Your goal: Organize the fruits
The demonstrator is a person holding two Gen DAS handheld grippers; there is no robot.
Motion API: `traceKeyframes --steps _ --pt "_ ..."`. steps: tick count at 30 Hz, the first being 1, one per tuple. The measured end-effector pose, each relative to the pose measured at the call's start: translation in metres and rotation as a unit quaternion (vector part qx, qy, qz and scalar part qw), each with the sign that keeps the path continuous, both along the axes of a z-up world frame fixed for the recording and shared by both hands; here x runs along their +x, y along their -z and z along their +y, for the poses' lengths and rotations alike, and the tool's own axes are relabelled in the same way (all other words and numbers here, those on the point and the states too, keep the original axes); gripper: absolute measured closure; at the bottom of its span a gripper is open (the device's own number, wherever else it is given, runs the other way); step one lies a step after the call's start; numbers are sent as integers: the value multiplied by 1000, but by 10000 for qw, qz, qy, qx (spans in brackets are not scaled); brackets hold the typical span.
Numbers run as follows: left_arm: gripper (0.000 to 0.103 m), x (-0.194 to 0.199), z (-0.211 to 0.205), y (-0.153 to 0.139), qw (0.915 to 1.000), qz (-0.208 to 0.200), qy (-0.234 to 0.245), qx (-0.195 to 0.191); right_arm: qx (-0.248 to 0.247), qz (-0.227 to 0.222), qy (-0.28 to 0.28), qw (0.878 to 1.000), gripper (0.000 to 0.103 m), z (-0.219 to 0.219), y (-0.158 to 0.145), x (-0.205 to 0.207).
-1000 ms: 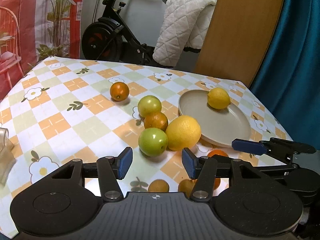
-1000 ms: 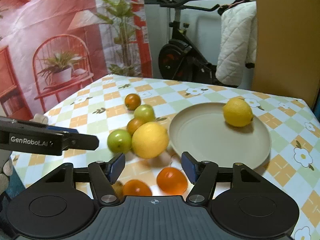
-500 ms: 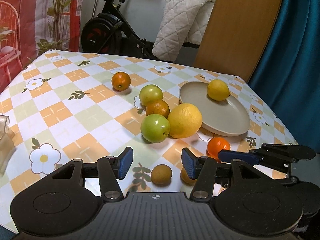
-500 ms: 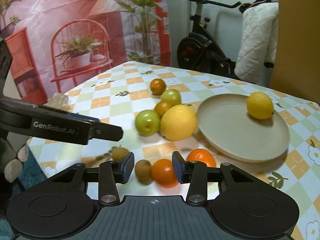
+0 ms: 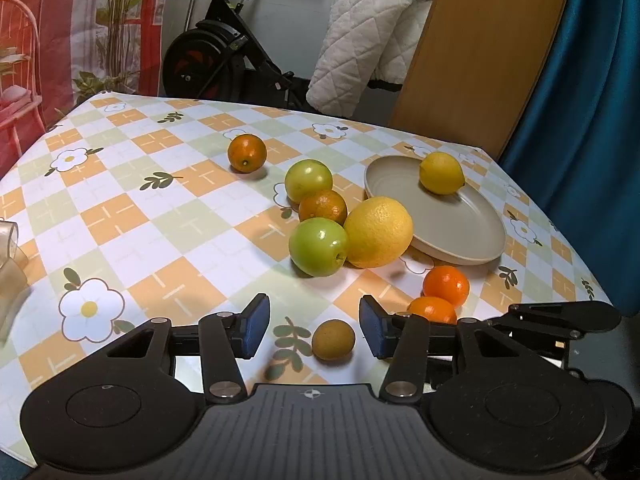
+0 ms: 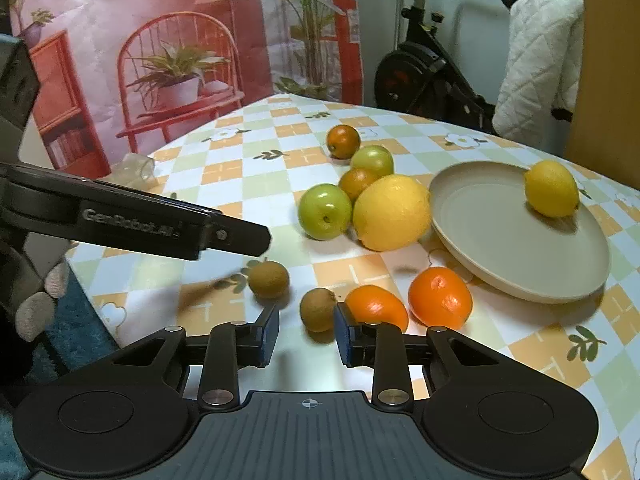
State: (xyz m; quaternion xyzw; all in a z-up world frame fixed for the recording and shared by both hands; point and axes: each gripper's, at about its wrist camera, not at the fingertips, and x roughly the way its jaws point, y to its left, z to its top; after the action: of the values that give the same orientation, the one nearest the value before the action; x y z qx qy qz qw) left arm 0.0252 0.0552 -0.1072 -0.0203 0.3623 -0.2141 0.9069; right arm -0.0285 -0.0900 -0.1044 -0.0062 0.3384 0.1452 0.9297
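A beige plate [image 5: 460,228] [image 6: 496,240] holds one small lemon [image 5: 441,172] [image 6: 551,188]. Beside it lie a large lemon [image 5: 378,231] [image 6: 391,212], green apples [image 5: 319,246] [image 6: 325,211], several oranges [image 5: 446,286] [image 6: 439,297] and two brown kiwis [image 6: 268,279] [image 6: 318,309]. My left gripper [image 5: 312,330] is open and empty, with one kiwi [image 5: 333,339] just ahead between its fingers. My right gripper [image 6: 307,332] is open and empty, with the other kiwi close in front of its fingertips. The left gripper's arm shows in the right wrist view [image 6: 140,220].
The table wears a checked flower cloth [image 5: 120,216]. A clear glass object [image 5: 8,256] lies at the left edge. An exercise bike [image 5: 224,52], a white quilt [image 5: 368,40], a wooden panel and a blue curtain stand beyond the table.
Both grippers have drawn back toward the table's near edge, so the kiwis and near oranges came into view. The right jaws have narrowed a little. No fruit has moved.
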Motion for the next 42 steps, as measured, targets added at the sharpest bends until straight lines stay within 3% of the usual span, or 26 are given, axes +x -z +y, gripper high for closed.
traceKeyframes --steps 23,31,33,36,42 --pt "51 6 -6 17 9992 302 271 59 -103 14 160 9998 81 -6 12 12" --pt "52 8 -18 25 9987 199 393 266 -61 9 236 9997 80 -12 13 9" --pt "64 8 -20 27 9983 132 442 343 -51 8 234 9997 80 -12 14 9" --pt "74 8 -23 30 9978 153 522 380 -53 7 234 9997 80 -12 14 9" --pt "74 6 -25 30 9973 59 577 460 -11 -12 243 9997 80 -13 15 8"
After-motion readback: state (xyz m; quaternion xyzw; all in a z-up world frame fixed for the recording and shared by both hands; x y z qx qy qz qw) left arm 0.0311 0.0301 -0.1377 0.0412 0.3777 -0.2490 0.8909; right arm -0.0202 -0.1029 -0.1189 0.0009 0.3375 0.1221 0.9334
